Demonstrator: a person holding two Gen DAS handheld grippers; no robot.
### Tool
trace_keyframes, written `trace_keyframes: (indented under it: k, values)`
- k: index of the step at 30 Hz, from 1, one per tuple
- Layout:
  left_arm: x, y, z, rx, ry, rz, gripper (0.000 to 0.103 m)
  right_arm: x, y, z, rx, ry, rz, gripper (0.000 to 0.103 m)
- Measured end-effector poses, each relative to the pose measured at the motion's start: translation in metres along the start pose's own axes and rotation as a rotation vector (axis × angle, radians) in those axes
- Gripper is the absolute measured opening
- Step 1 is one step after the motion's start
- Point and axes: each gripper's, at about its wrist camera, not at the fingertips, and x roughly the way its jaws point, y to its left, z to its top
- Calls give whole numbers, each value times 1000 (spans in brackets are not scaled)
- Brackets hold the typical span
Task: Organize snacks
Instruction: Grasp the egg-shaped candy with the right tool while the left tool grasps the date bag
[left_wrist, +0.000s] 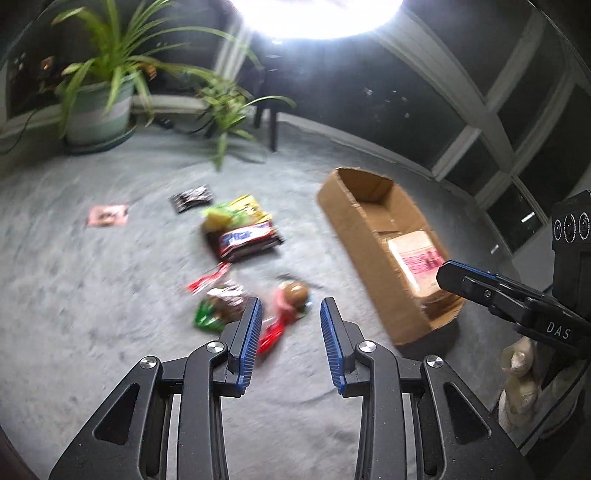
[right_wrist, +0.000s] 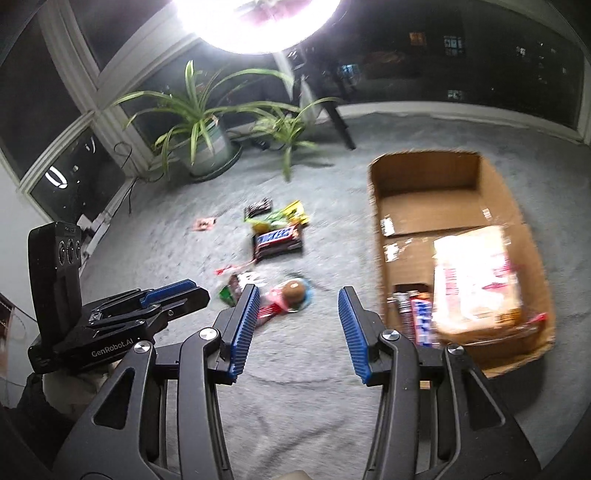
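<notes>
Several snack packs lie scattered on the grey carpet. A brown Snickers bag (left_wrist: 245, 240) (right_wrist: 277, 242) rests against a green-yellow pack (left_wrist: 236, 212). Nearer me lie a red pack with a round brown snack (left_wrist: 291, 299) (right_wrist: 290, 293) and a green-brown pack (left_wrist: 219, 308). My left gripper (left_wrist: 291, 345) hovers open above the red pack, nothing between its jaws. My right gripper (right_wrist: 297, 328) is open and empty too, between the snacks and the cardboard box (right_wrist: 391, 177) (left_wrist: 332, 206). In the box lie a pale red-printed bag (right_wrist: 476, 280) and some bars (right_wrist: 415, 314).
A potted plant (left_wrist: 99, 107) (right_wrist: 207, 147) stands by the windows at the back. A small black pack (left_wrist: 192, 197) and a pink packet (left_wrist: 107, 216) lie further out on the carpet. A dark stand leg (right_wrist: 341, 127) rises behind the snacks. A bright lamp glares overhead.
</notes>
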Motion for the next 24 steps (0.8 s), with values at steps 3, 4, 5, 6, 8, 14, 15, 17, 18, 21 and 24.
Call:
trace_keyframes:
  k: [3,4,5,6,8,14,15,17,18,21,24]
  values:
    - [3,10,-4,-19,15,3,31,20,7,-1,6,33,5,47]
    - [4,11,-4,-21,20,2,31,27,9,-1,8,44,6,47]
    - [5,13,-5,-22,22,2,31,34,11,-2,8,55,8,47]
    - [7,14,-5,-22,26,3,31,41,12,-2,8,66,8,47]
    - [11,17,-6,-29,39,3,31,53,13,-2,9,86,7,47]
    - [25,26,-6,-54,76,13,31,87,10,-2,35,144,-11,47]
    - [28,27,-5,-57,79,14,31,92,9,-3,34,153,-19,47]
    - [34,27,-2,-52,82,19,31,102,7,-4,38,173,-24,46]
    - [35,27,-1,-46,84,23,31,106,6,-4,38,180,-27,46]
    - [45,27,1,-29,97,40,31,113,6,-4,30,191,-34,46]
    - [52,30,3,-27,106,48,31,119,7,-3,12,201,-44,44]
